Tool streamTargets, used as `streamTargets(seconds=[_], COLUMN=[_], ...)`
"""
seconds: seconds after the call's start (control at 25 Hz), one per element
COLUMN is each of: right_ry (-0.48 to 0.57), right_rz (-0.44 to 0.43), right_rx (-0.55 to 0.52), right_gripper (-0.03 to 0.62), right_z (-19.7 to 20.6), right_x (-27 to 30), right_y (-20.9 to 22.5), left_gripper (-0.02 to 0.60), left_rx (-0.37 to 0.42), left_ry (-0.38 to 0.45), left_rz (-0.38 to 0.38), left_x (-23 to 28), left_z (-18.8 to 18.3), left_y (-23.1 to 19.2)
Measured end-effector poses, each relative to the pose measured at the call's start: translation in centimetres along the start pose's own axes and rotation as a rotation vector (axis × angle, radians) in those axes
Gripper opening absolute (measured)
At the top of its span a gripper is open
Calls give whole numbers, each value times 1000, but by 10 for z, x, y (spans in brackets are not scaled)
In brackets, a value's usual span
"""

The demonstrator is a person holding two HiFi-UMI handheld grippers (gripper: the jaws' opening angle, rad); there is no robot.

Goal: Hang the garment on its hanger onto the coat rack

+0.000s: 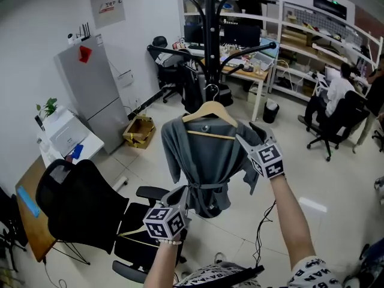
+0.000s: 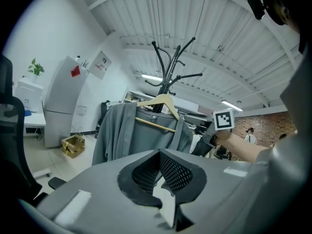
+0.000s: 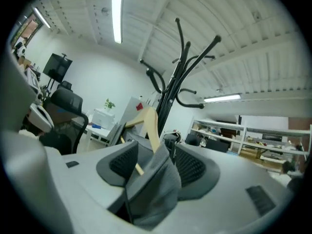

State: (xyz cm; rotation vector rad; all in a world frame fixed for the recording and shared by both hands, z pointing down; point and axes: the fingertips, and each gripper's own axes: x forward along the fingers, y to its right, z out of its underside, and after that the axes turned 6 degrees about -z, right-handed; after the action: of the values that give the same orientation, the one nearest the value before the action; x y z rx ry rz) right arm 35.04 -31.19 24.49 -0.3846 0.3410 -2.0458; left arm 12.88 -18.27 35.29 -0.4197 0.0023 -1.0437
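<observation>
A grey garment (image 1: 207,161) hangs on a wooden hanger (image 1: 210,110) right in front of the black coat rack (image 1: 210,41). The hanger's hook sits against the rack's pole; whether it rests on an arm I cannot tell. My right gripper (image 1: 252,138) is at the garment's right shoulder. In the right gripper view the hanger's end (image 3: 151,123) and a fold of the garment (image 3: 156,189) lie between its pads, which stand apart from them, so the right gripper (image 3: 158,152) is open. My left gripper (image 1: 179,195) is low by the hem, shut and empty (image 2: 160,156).
A black office chair (image 1: 84,203) stands at my lower left, a tall grey cabinet (image 1: 90,89) and a cardboard box (image 1: 139,131) behind it. Desks, shelving (image 1: 312,35) and a seated person (image 1: 336,95) fill the right. A black bin (image 1: 271,110) stands past the rack.
</observation>
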Motion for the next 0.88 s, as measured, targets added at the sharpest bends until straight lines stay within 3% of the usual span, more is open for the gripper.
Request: streamTargets(seconds=[0.12,0.2,0.24,0.32,0.48,0.64,0.88], right_ry=[36,20,12,-3,-51,-101,-143], right_rz=[-3,-51,-62,-50,-7,65,126], right_rx=[162,332,410,521,687,798,794], right_gripper=[232,152,141,34,6,6,6], right_z=[6,26,39,63,103,127,129], right_x=[-45,-69,-80,-100,-126,-138,-144], right_y=[-33,-71,-90,-122,-171,-193,-204], left_gripper=[-14,-14,-14,-14,-14,-14,-14], left_rx=[17,47,60,83,148,154,150], left_ry=[-13,-25,-34,-55,-97,-130,-128], left_rz=[-2,-7,-7,-3,1,23,28], left_x=[-5,-11,-14,-20,-30,-34,-39], left_z=[7,16,22,36,61,77,82], left_y=[-5,-7,-8,-8,-4,-1,-1])
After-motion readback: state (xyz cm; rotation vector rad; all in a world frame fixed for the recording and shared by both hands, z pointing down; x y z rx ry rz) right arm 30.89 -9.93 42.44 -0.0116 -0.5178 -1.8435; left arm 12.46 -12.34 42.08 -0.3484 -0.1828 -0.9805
